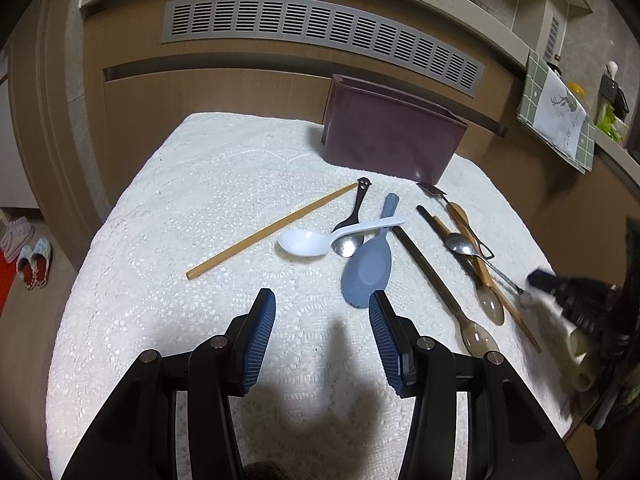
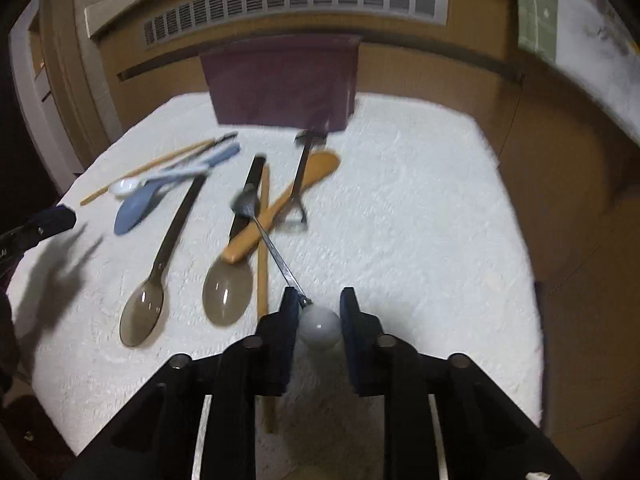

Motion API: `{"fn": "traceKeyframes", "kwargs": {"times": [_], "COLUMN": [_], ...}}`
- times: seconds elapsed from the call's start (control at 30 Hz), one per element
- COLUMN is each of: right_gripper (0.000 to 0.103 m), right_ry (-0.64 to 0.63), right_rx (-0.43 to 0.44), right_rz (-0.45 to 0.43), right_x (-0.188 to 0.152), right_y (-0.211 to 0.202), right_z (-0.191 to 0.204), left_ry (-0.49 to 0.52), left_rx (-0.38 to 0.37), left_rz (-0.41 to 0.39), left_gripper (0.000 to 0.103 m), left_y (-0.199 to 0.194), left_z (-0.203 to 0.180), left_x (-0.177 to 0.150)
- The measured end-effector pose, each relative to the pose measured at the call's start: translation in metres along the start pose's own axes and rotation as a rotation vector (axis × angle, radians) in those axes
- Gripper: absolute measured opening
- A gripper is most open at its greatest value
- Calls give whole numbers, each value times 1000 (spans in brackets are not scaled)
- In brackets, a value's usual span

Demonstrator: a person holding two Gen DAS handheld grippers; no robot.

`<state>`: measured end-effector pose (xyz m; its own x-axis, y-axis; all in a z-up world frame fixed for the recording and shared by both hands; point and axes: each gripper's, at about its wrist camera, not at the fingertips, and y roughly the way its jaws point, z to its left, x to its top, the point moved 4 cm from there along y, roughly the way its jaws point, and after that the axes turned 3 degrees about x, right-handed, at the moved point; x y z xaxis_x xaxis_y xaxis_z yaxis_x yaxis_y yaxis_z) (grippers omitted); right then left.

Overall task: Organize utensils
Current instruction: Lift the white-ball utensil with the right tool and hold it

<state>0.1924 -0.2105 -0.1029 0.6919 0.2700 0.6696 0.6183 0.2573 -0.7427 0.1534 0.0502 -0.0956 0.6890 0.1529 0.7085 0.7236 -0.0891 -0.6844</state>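
Right gripper (image 2: 320, 300): pads either side of the white ball end of the slim metal spoon (image 2: 272, 240); firm clamping cannot be told.
Spoon axis: runs forward-left, bowl over the wooden spatula (image 2: 280, 204).
Bin (image 2: 280, 84): straight ahead, well apart.
Left gripper (image 1: 322, 302): wide open, empty, near the blue rice paddle (image 1: 368, 268).
In the way: crossed brown spoons (image 2: 228, 292).

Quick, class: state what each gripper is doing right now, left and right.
Left gripper: open, holding nothing.
Right gripper: fingers either side of the metal spoon's white knob; grip cannot be told.
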Motion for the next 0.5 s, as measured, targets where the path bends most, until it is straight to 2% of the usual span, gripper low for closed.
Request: {"fn": "traceKeyframes", "kwargs": {"times": [0.17, 0.23, 0.33, 0.4, 0.43, 0.5], "right_gripper": [6, 6, 7, 14, 19, 19], "right_ry": [-13, -34, -79, -81, -77, -77], "right_rx": [-48, -56, 22, 79, 92, 89], "right_rz": [-195, -223, -163, -107, -74, -27], "right_x": [50, 65, 59, 39, 27, 10], "right_y": [-51, -62, -62, -55, -49, -37], "right_z": [-3, -3, 0, 0, -1, -4], "left_ry": [-2, 5, 23, 19, 16, 19], "left_rx": [-11, -13, -6, -11, -19, -28], "left_rz": [8, 11, 12, 27, 35, 37], "left_gripper": [50, 50, 50, 50, 50, 50], "left_y": [1, -1, -2, 1, 2, 3], "left_z": [-6, -9, -10, -10, -11, -14], "left_x": [-3, -5, -10, -13, -13, -13]}}
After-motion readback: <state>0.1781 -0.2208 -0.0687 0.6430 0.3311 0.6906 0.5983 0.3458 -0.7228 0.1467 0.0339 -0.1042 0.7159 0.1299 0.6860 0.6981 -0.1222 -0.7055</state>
